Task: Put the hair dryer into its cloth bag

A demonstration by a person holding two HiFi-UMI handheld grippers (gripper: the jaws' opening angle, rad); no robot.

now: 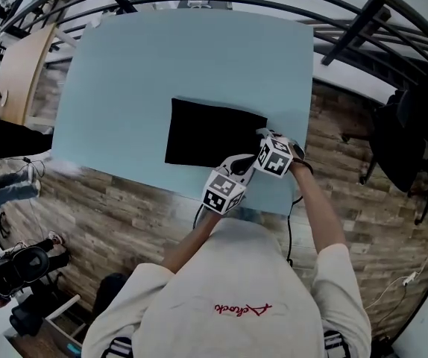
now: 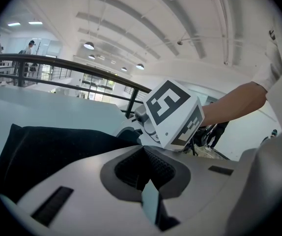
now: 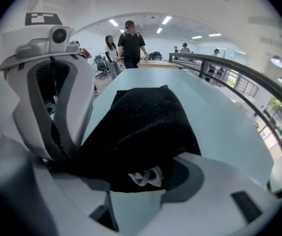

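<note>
The black cloth bag lies flat on the light blue table. Both grippers meet at its near right corner. My left gripper is shut, and in the right gripper view its jaws pinch the bag's edge, lifting the cloth. In its own view the left gripper points at the right gripper's marker cube, with the bag to the left. My right gripper stands wide open; the bag's mouth and a white drawstring loop hang between its jaws. No hair dryer shows in any view.
The table's near edge is just behind the grippers, above a wood floor. A dark cord hangs by the right arm. Railings curve behind the table. A dark chair stands right. People stand far off.
</note>
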